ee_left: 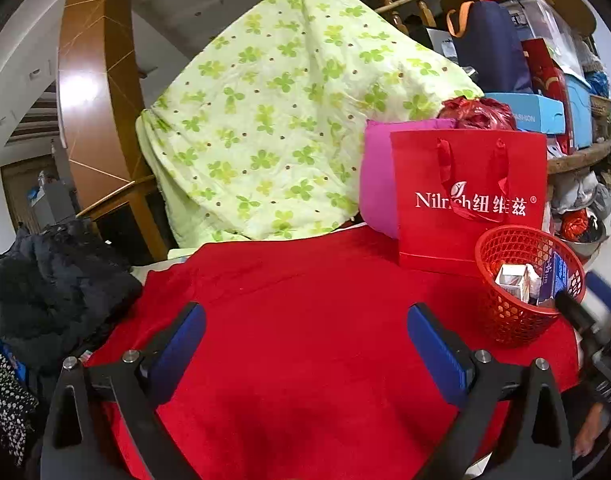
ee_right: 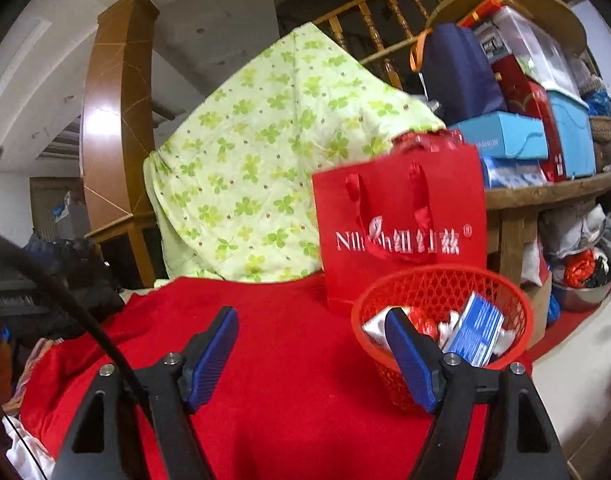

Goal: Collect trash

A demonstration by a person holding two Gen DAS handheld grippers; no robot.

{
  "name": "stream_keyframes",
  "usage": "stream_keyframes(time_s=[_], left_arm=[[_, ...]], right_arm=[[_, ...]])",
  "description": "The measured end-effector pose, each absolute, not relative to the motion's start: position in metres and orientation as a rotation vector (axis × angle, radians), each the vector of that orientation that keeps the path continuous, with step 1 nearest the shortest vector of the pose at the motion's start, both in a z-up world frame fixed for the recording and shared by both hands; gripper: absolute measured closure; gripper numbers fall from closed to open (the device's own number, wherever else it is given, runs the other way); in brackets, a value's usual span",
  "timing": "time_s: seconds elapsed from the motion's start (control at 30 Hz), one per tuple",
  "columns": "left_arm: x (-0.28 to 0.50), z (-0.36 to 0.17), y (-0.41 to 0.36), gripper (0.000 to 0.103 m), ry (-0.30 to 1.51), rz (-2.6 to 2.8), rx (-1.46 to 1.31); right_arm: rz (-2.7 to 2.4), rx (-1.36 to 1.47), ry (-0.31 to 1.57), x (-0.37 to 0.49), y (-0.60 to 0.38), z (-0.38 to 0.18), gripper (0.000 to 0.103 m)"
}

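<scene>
I count one red mesh basket (ee_right: 441,312), round plastic lattice, several crumpled wrappers and small cartons inside; sits on red cloth (ee_left: 305,320) at right edge. One glossy red paper bag (ee_left: 469,196) just behind. My left gripper (ee_left: 305,328) spread wide, empty. My right gripper (ee_right: 311,340) parted, empty, beside basket. Green clover quilt (ee_left: 281,120) behind; wooden banister, cluttered shelves.

The left gripper (ee_left: 305,328) hung with its blue-padded jaws spread wide and nothing between them. The right gripper (ee_right: 311,340) pointed nearly level, its jaws also parted, empty, slightly narrower than the left's.
</scene>
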State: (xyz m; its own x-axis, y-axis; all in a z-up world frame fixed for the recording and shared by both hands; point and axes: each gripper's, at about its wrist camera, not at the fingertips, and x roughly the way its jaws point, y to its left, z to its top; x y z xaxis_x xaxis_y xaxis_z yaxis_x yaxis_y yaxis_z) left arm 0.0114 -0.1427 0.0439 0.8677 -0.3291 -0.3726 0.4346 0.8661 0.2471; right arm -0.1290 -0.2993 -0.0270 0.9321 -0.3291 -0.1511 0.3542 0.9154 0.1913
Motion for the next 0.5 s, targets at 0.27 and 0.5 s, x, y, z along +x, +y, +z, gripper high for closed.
stream_keyframes(time_s=[0.27,0.5], left_arm=[[-0.006,0.058,-0.112,0.0,0.316,-0.372,0.291],[-0.021,0.072,-0.092,0.0,0.288,-0.311,0.272]], right_arm=[[-0.361,0.12,0.122,-0.155,-0.261,0.017,0.019],[-0.315,0.104,0.148,-0.167,-0.238,0.034,0.018]])
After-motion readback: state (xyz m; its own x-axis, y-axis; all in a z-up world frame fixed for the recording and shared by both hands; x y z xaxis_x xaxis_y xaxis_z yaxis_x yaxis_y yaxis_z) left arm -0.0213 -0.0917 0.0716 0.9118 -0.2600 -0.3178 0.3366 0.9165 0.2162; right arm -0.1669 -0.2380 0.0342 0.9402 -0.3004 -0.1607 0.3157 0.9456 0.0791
